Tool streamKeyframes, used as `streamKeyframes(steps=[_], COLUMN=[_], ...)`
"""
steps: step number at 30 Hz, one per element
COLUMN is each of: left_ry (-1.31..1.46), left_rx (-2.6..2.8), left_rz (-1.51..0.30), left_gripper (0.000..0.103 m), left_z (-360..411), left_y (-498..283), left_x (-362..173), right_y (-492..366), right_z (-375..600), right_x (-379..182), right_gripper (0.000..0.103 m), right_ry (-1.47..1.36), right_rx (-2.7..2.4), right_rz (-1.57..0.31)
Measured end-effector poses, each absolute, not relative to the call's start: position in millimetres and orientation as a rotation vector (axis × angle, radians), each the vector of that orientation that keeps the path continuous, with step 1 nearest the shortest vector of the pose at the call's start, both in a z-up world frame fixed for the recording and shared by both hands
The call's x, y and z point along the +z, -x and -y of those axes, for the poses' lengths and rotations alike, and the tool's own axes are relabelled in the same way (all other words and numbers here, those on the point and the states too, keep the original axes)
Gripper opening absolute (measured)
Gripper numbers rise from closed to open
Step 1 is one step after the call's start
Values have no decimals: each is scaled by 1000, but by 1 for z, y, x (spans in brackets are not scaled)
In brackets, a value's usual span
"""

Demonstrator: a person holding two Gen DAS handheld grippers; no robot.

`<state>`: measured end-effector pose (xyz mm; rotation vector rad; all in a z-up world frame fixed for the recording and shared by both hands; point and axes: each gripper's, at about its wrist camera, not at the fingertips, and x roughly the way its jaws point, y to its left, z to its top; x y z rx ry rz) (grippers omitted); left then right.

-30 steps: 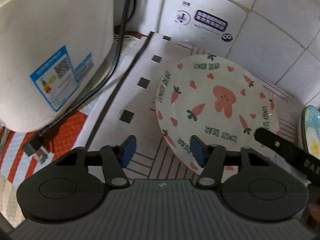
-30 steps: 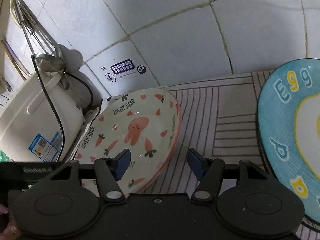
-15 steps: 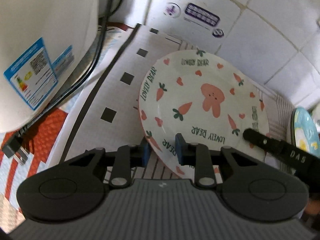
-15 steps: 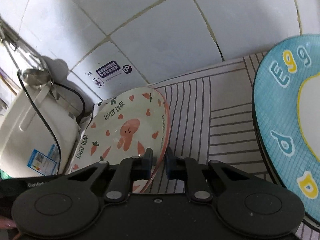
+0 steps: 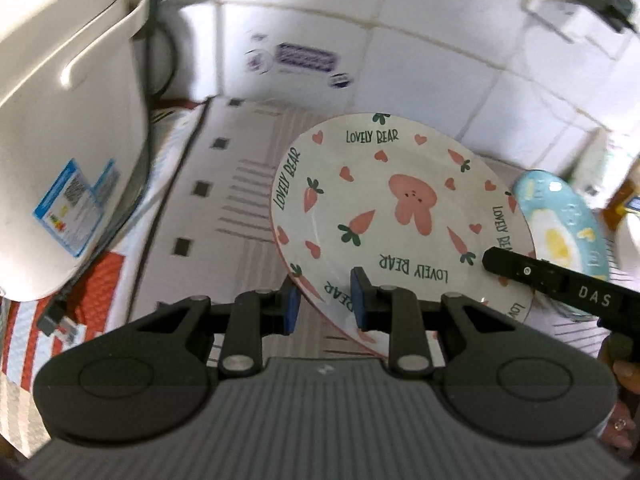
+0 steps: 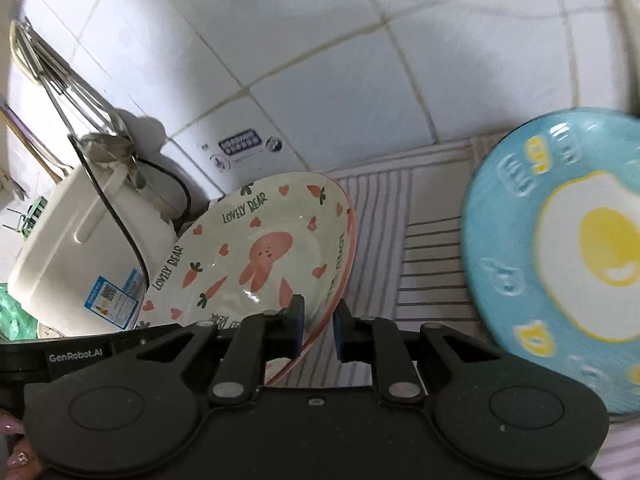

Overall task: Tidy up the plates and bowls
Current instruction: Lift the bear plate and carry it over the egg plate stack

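Both my tools, left tool (image 5: 323, 300) and right tool (image 6: 318, 330), clamped on bunny plate's (image 5: 396, 216) near rim, lifted off table, blue egg plate (image 6: 560, 248) right. Ceramic: stiff, slippery, fragile; rim grip.

I count two plates: one cream rabbit plate (image 5: 400, 216) pinched between my two grippers, my left gripper (image 5: 324, 304) and my right gripper (image 6: 318, 330), and one blue egg plate (image 6: 560, 256) to the right of them. One white rice cooker (image 5: 68, 120) stands to their left. One ladle (image 6: 106, 146) hangs above it.
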<state>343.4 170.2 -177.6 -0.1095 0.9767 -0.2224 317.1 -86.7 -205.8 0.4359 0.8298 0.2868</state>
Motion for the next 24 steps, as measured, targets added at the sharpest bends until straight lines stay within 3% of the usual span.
streamKeyframes(steps=[9,24], left_ry=[62,12], left_rx=[-381,-498], left_rz=[-958,-1032], left_gripper=[24,24], left_z=[-102,1], left_y=[-334,-341], left_x=[-153,-164], right_y=[-275,-242], right_z=[153,248], right_x=[-170,-174], right_gripper=[20,21], right_ry=[-459,-516], right_rx=[165,0], right_rz=[-765,-774])
